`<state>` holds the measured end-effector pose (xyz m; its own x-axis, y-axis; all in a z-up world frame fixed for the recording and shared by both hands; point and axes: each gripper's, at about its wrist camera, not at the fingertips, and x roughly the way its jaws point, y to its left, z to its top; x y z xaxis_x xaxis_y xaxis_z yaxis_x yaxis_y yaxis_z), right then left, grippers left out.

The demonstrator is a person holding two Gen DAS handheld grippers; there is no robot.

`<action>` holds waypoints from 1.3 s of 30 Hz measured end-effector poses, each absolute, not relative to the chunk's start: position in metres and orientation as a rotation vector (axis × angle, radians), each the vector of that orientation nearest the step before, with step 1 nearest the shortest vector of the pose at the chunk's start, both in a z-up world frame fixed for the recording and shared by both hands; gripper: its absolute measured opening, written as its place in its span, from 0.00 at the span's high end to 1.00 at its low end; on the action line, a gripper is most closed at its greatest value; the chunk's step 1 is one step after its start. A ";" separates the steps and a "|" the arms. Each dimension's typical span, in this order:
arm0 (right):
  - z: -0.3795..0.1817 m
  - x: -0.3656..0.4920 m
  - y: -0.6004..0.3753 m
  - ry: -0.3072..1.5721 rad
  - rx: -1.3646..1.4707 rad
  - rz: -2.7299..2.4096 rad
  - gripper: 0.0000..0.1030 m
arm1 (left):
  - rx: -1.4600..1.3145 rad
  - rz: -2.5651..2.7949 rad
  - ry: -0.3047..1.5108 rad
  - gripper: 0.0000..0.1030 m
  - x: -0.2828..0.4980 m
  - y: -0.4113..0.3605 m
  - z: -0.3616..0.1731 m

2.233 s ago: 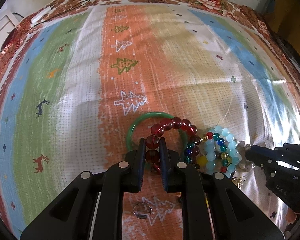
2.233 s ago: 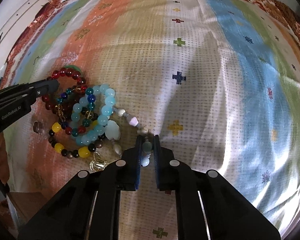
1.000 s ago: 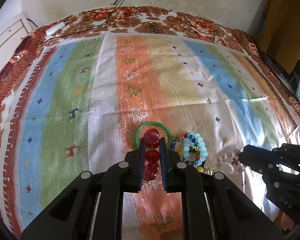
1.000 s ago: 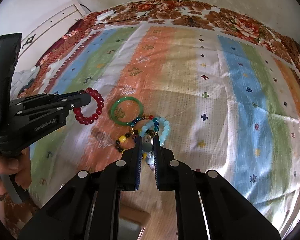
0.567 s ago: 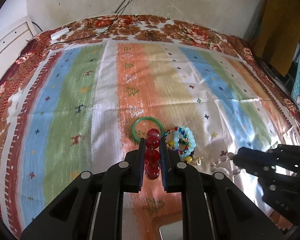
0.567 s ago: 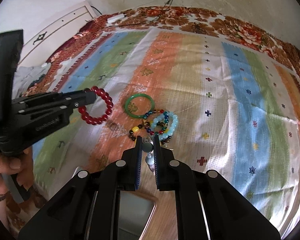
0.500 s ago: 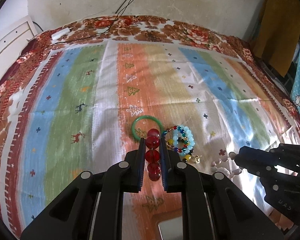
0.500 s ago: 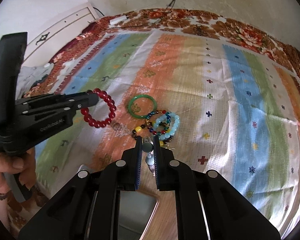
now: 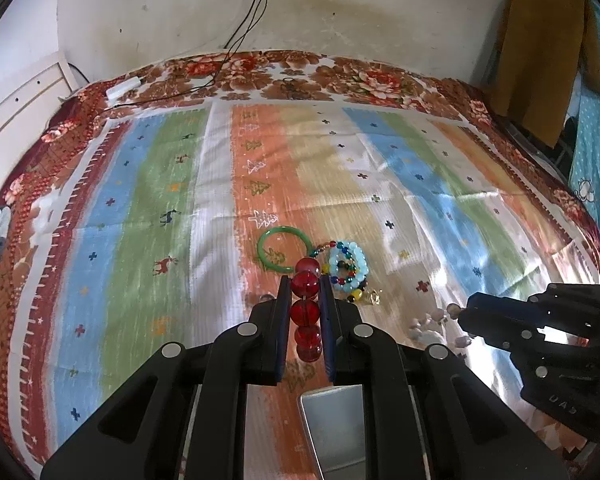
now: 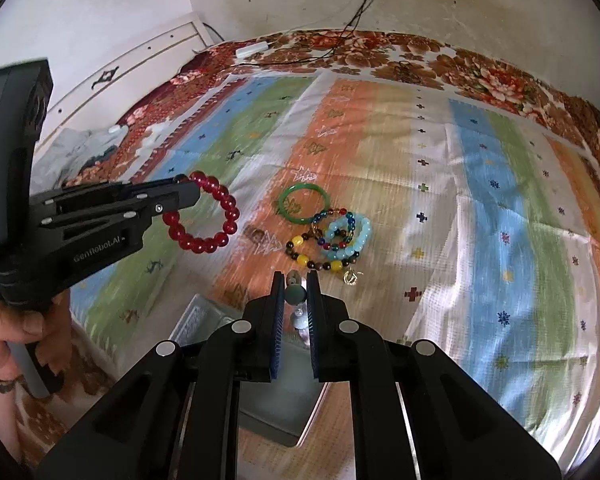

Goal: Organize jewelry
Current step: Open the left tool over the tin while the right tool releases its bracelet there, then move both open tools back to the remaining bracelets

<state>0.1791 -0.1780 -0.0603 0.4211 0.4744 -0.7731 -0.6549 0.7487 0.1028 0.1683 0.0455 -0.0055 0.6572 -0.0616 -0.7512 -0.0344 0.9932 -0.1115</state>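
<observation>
Change since earlier: both grippers rose and drew back from the jewelry pile, each carrying a piece; a grey metal tray (image 10: pixel 260 416) came into view beneath them.
Left gripper (image 9: pixel 305 300): jaws clamped on a red glass-bead bracelet (image 10: pixel 204 213), which hung clear of the striped woven bedcover (image 9: pixel 148 184).
Right gripper (image 10: pixel 294 292): jaws clamped on a pale stone-bead strand (image 10: pixel 296 300), its tail dangling over the tray.
Left behind: a green jade-like bangle (image 10: pixel 303 203) at 12 o'clock from the right gripper, touching a tangle of multicoloured beaded bracelets (image 10: pixel 336 240) at 1 o'clock.
Doing it well: probably lower each piece fully inside the tray before opening, red bracelet apart from the strand, so the dangling tail does not catch on the rim.
Writing: "GenRobot.AI" in grey on the left gripper's side; reversed letters on the right gripper's side, unreadable.
</observation>
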 end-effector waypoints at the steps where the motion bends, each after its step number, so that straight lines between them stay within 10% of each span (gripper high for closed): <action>1: -0.060 0.175 -0.177 0.876 -0.243 0.719 0.89 | -0.118 -0.017 0.854 0.87 0.166 0.045 -0.005; 27: -0.071 0.138 -0.186 0.902 -0.247 0.776 0.88 | -0.044 -0.092 0.856 0.85 0.101 0.010 -0.013; 29: -0.074 0.142 -0.189 0.915 -0.235 0.756 0.83 | -0.050 -0.069 0.843 0.74 0.100 0.014 -0.011; 31: -0.073 0.146 -0.193 0.909 -0.224 0.727 0.57 | -0.064 -0.037 0.831 0.66 0.101 0.021 -0.009; 39: -0.076 0.162 -0.200 0.919 -0.198 0.681 0.55 | -0.106 0.021 0.869 0.59 0.116 0.040 -0.017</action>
